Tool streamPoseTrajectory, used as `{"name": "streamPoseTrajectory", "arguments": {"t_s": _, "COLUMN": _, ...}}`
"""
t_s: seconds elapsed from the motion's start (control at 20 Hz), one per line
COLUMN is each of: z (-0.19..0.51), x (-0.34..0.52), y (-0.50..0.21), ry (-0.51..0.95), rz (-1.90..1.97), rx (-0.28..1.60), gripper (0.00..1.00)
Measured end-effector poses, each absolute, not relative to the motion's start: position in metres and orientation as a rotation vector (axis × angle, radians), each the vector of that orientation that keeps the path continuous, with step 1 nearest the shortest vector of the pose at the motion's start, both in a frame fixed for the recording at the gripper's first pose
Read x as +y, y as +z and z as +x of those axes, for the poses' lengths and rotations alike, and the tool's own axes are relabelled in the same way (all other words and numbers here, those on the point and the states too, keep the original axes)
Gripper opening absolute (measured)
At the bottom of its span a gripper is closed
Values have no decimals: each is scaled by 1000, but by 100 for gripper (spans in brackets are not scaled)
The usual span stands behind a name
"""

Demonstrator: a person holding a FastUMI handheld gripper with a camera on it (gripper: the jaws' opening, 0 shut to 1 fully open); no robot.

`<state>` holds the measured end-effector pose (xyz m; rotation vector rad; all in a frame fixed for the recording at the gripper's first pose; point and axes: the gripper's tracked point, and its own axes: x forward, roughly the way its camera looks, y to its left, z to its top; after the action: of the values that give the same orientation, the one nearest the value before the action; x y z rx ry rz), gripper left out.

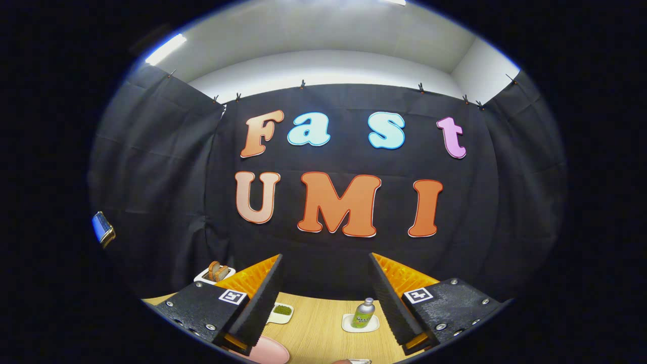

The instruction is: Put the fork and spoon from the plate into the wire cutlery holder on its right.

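The tool [326, 303] is spread wide, its fingers [258, 303] well apart with nothing between them, raised over a wooden table [323, 328]; just beside the left finger's tip lies the rim of a pink plate [270, 350], its contents hidden; at the near edge of the table a bit of metal [358, 361] peeks in, too little to name; beyond the fingers sit a small white dish of green stuff [281, 312], a green bottle [364, 313] upright on a white coaster [360, 323], and farther left a toaster with bread [216, 273].
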<state>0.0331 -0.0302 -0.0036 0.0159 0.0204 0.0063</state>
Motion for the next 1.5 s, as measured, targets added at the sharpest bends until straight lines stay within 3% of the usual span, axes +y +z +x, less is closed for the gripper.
{"name": "streamPoseTrajectory", "arguments": {"t_s": 1.5, "z": 44, "x": -15, "y": -23, "ry": 38, "rz": 18, "rx": 72, "gripper": 98}}
